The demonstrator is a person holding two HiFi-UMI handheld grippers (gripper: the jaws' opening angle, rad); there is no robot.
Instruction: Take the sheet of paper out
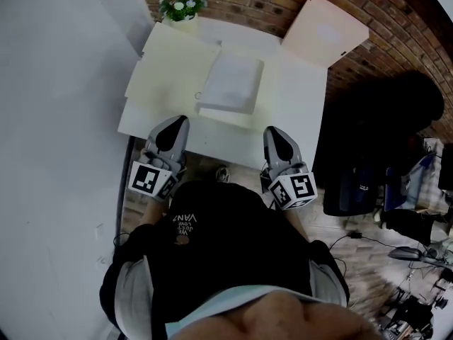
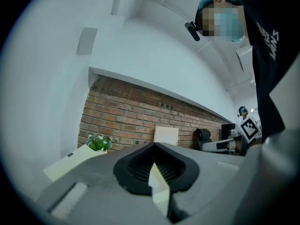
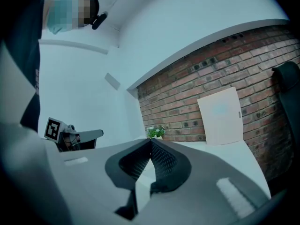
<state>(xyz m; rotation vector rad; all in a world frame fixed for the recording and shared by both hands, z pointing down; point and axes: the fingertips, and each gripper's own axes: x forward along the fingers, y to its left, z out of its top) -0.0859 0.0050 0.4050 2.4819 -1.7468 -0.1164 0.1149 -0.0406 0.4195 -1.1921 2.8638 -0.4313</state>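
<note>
A white sheaf of paper [image 1: 230, 82] lies on an open cream folder [image 1: 170, 66] in the middle of the white table [image 1: 297, 98]. Both grippers hover at the table's near edge, short of the folder. My left gripper [image 1: 175, 122] points toward the folder's near left side, jaws shut and empty. My right gripper [image 1: 274, 132] points at bare table right of the paper, also shut and empty. In the left gripper view the closed tips [image 2: 153, 146] hide most of the table; the folder's edge [image 2: 70, 162] shows at left. The right gripper view shows closed tips [image 3: 151, 142].
A potted plant [image 1: 182, 6] stands at the table's back edge by the brick wall. A pale board [image 1: 325, 28] leans at the back right corner. A white wall runs along the left. A dark chair [image 1: 396, 112] and clutter sit on the floor at right.
</note>
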